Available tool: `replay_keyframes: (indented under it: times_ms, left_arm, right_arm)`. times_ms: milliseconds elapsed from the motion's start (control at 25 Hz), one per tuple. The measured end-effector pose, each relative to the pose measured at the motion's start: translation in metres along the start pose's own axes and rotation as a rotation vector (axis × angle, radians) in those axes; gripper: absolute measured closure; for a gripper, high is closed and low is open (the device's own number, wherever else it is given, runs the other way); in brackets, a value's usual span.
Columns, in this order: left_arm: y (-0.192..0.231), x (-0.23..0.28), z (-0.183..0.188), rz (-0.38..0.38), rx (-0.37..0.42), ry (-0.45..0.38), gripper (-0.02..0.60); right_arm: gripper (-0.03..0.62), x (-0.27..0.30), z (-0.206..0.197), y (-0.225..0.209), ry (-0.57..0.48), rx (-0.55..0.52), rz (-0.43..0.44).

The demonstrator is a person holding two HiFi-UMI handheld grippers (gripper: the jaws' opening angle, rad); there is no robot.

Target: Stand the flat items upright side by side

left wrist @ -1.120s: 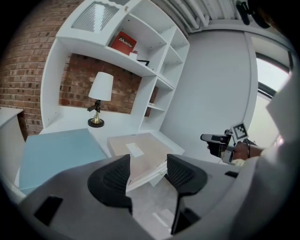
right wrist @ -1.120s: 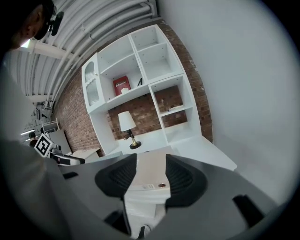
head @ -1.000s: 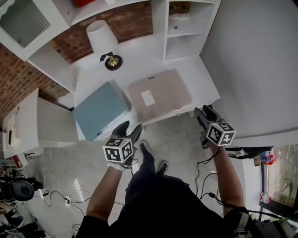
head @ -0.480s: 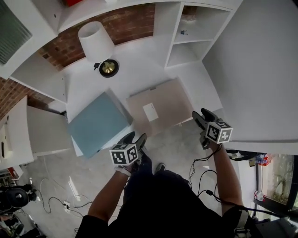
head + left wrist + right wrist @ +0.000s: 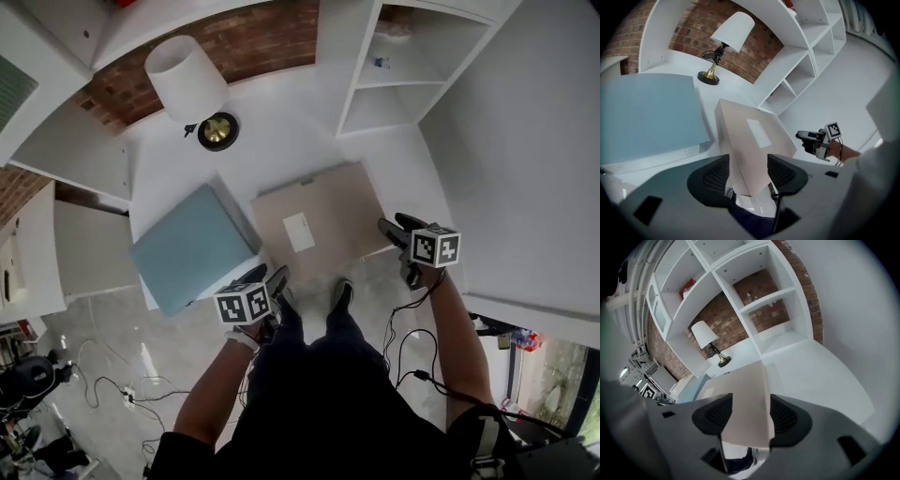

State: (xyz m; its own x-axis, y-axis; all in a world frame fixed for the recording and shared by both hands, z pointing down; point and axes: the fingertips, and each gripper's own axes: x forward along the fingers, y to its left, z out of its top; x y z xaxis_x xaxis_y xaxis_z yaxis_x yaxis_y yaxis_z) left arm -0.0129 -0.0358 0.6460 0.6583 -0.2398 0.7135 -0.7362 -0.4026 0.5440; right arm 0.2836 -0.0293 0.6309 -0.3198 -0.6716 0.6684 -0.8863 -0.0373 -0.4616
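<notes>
Head view: left claw [image 5: 264, 277] and right claw [image 5: 396, 226], jaws apart and clamping nothing, line up on the near corners of the beige folder [image 5: 319, 217], which lies flat on the desk [image 5: 281, 141] beside a blue folder [image 5: 192, 246]. The right jaws have just been opening, likely to take an edge and tip the folder upright.

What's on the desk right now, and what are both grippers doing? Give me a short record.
beige flat item: lying flat, right
blue flat item: lying flat, left
left gripper: open, beige item's corner between jaws, not gripped
right gripper: jaws just been opening, beige item's other corner between them, not gripped
standing upright: none
</notes>
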Motion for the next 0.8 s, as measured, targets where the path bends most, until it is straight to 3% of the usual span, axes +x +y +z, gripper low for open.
replay_keyframes:
  times_ms: [240, 480, 680, 800]
  left_arm:
    - [-0.001, 0.014, -0.001, 0.148, 0.038, -0.021, 0.347]
    - [-0.001, 0.024, 0.002, 0.124, -0.041, -0.024, 0.344]
    - [0.004, 0.028, -0.001, 0.167, -0.033, 0.036, 0.345]
    - [0.005, 0.027, 0.001, 0.172, -0.034, 0.027, 0.351]
  right_arm:
    - [0.315, 0.024, -0.002, -0.011, 0.101, -0.078, 0.077]
    - [0.307, 0.043, -0.016, -0.008, 0.178, -0.079, 0.156]
    - [0.344, 0.045, -0.024, -0.007, 0.221, -0.14, 0.101]
    - [0.349, 0.042, -0.018, -0.004, 0.223, -0.146, 0.073]
